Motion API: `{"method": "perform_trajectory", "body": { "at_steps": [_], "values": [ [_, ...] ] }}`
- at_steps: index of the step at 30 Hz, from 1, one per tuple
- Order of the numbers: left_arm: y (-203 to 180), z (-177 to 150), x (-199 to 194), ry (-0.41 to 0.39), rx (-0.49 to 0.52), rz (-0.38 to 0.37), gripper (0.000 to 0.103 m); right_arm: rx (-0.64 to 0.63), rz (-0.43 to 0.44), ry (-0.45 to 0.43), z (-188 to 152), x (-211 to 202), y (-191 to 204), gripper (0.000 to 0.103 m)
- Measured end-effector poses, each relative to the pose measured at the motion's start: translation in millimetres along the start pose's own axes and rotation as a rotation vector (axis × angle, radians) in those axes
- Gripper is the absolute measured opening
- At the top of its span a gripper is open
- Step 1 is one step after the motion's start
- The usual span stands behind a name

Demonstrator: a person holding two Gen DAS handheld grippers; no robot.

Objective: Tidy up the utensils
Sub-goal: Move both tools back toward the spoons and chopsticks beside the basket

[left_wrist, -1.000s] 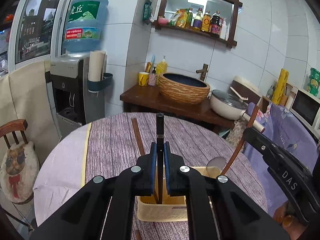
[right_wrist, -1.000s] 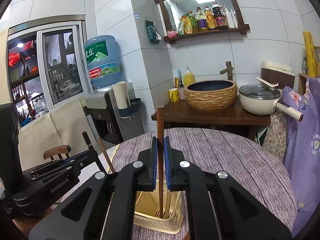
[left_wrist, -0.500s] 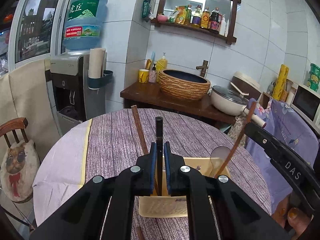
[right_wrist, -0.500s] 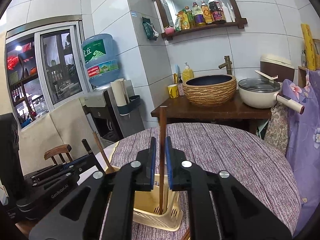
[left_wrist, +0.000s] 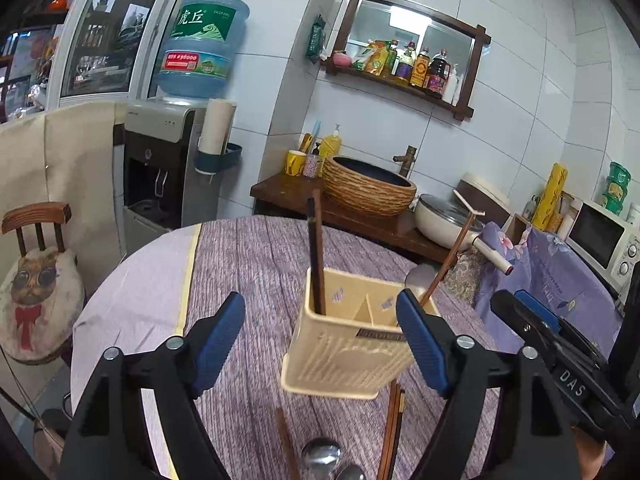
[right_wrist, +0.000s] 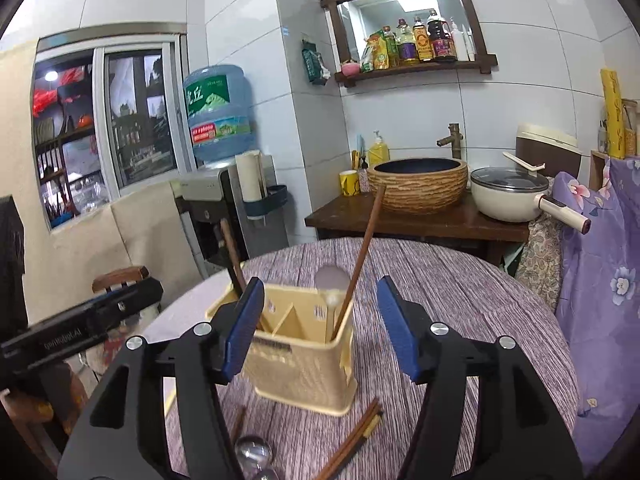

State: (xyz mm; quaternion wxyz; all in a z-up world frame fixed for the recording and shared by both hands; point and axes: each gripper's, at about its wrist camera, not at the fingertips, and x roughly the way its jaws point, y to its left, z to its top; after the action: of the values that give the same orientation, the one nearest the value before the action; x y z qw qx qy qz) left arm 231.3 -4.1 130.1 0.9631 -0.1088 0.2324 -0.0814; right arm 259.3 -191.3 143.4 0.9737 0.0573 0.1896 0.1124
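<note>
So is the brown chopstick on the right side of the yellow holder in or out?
In. The brown chopstick leans inside the cream-yellow plastic holder, lower end below the rim, with nothing gripping it.

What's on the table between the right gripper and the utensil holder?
In the right wrist view, loose chopsticks and metal spoons lie on the tablecloth between the right gripper and the holder.

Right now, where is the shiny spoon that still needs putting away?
The spoon lies on the purple tablecloth in front of the yellow utensil holder, left of the loose chopsticks.
</note>
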Motion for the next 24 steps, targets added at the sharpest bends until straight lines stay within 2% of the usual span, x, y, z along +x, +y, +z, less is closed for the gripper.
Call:
{"method": "perform_trajectory", "body": {
  "at_steps": [1, 6, 17, 24],
  "values": [
    [0.9, -4.7, -0.9, 0.005, 0.006, 0.006, 0.081, -0.013, -0.015, 0.018, -7.7, -0.8, 0.8, 0.064],
    [12.3, -30.2, 0.6, 0.052, 0.013, 0.06, 0.082, -0.035, -0.069, 0.106, -40.1, 5.1, -3.5, 0.064],
    [52.3, -85.0, 15.4, 0.199, -0.071, 0.127, 0.081, 0.056, -0.139, 0.332, -119.1, 29.6, -30.6, 0.064],
    [59.1, -108.3, 22.1, 0.256, -0.075, 0.14, 0.079, 0.088, -0.165, 0.412, -143.0, 42.4, -40.1, 0.064]
  ]
}}
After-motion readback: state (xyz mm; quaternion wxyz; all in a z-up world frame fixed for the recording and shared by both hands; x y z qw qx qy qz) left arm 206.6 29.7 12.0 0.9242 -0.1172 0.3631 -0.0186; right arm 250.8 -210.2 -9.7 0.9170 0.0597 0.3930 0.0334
